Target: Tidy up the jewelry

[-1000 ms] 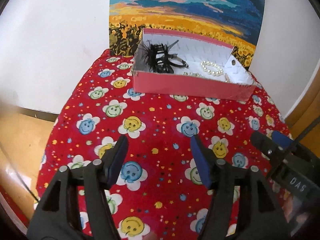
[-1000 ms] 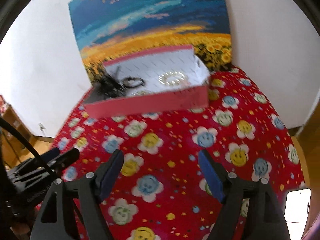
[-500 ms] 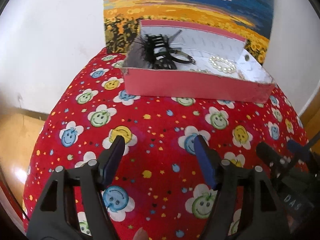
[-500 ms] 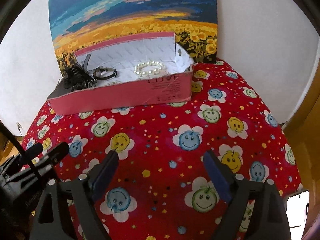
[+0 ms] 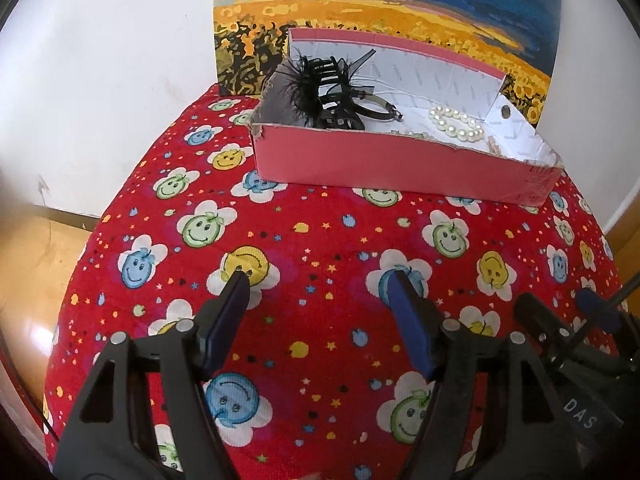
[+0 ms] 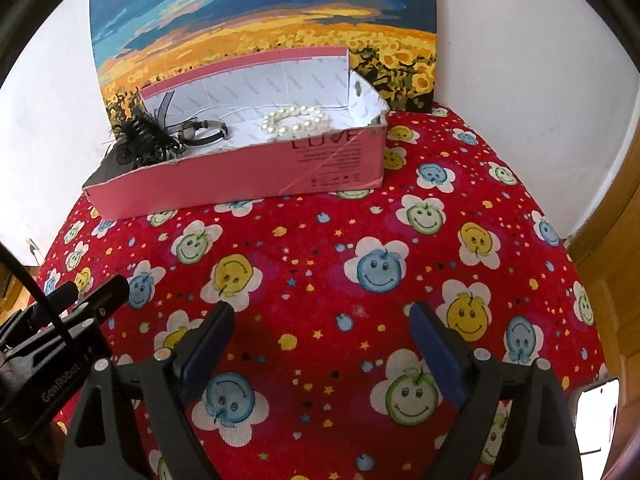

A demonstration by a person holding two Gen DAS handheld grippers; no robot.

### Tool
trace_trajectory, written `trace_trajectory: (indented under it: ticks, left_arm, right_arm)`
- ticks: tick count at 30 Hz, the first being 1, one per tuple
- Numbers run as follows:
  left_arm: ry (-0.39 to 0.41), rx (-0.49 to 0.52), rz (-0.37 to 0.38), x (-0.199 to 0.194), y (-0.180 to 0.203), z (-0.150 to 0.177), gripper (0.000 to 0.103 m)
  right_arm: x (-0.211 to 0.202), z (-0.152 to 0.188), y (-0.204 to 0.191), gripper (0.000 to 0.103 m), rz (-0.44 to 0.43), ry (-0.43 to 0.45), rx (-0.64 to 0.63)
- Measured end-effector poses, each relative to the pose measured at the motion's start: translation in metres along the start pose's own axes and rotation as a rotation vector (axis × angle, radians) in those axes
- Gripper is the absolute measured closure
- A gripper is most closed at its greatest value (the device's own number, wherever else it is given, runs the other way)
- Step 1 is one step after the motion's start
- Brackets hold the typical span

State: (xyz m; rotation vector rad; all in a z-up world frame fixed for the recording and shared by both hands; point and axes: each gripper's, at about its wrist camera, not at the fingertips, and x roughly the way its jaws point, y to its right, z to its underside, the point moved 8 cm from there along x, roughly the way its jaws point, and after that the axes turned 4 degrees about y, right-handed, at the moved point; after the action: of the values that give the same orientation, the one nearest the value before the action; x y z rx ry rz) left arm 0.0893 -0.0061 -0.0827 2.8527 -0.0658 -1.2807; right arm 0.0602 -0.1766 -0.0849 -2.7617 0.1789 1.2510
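Jewelry, a pearl bracelet (image 5: pixel 457 123) and black hair clip (image 5: pixel 328 92), lies inside a pink box (image 5: pixel 400 168), while left gripper (image 5: pixel 320 292) and right gripper (image 6: pixel 322 322) hover before it, fingers spread wide, holding nothing.

Tabletop cloth (image 5: pixel 320 240): red, printed with white flowers bearing blue, yellow and green smiling faces, plus small scattered stars and dots in mixed colours. Box (image 5: pixel 400 168): pink outside, white lining with faint grey lettering; dark "LOVE" print on its front wall in the right wrist view. Bracelet (image 5: pixel 456 124): cream-white pearls. Hair clip (image 5: pixel 320 84): black, feathered. Painting (image 6: pixel 260 20): blue and teal sky over orange and yellow sunflower field. Wall (image 5: pixel 100 80): white. Left claw (image 5: pixel 320 308) and right claw (image 6: pixel 322 332): black frames, blue pads.
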Motion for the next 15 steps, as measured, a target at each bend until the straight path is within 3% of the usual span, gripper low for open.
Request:
trace_trajectory:
  ticks: [15]
  left_arm:
    - [0.038,0.029,-0.042,-0.0039,0.0005,-0.0003,0.039]
  right_arm:
    - [-0.0019,-0.0018,-0.0022,0.010,-0.003,0.017,-0.009]
